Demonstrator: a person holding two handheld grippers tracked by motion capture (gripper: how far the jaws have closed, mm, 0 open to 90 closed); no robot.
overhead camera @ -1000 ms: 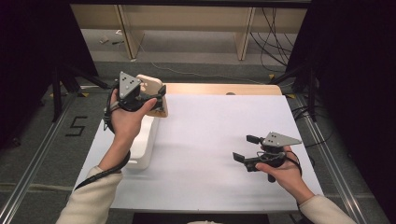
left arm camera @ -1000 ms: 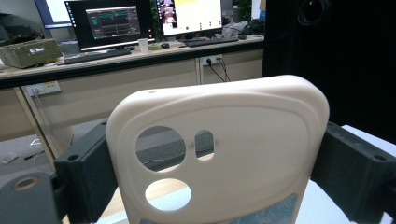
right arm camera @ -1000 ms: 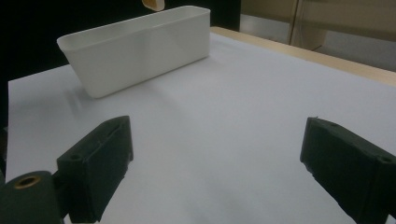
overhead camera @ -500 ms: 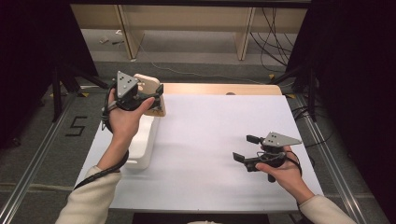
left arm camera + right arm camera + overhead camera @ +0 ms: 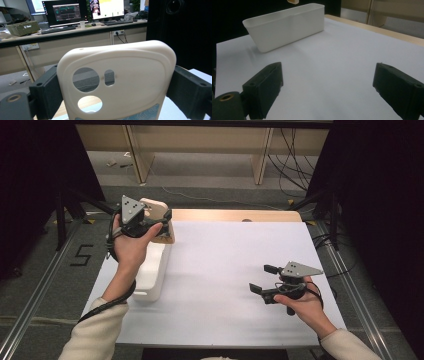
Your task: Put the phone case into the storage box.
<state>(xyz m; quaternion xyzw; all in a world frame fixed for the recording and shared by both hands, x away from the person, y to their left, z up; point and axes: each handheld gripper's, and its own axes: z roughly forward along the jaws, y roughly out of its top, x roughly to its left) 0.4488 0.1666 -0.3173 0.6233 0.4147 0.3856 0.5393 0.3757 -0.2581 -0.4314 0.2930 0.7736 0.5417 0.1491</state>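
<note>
A cream phone case [image 5: 130, 72] with round camera holes stands upright between the jaws of my left gripper [image 5: 117, 95], which press on its two sides. In the high view that gripper [image 5: 164, 223] holds the case [image 5: 152, 207] in the air over the far end of a white bin [image 5: 152, 270] at the table's left. The case's lower corner [image 5: 293, 1] hangs just above the bin [image 5: 284, 25] in the right gripper view. My right gripper [image 5: 262, 279] hovers low over the white table [image 5: 225, 255] at the right, pointing left. Its jaws [image 5: 332, 90] stand open with nothing between them.
The bin is a long, open-topped tub that looks hollow inside. A bare wooden strip [image 5: 235, 215] runs along the table's far edge. Metal rails [image 5: 40, 285] flank the table on both sides. Desks with monitors [image 5: 66, 12] stand beyond in the left gripper view.
</note>
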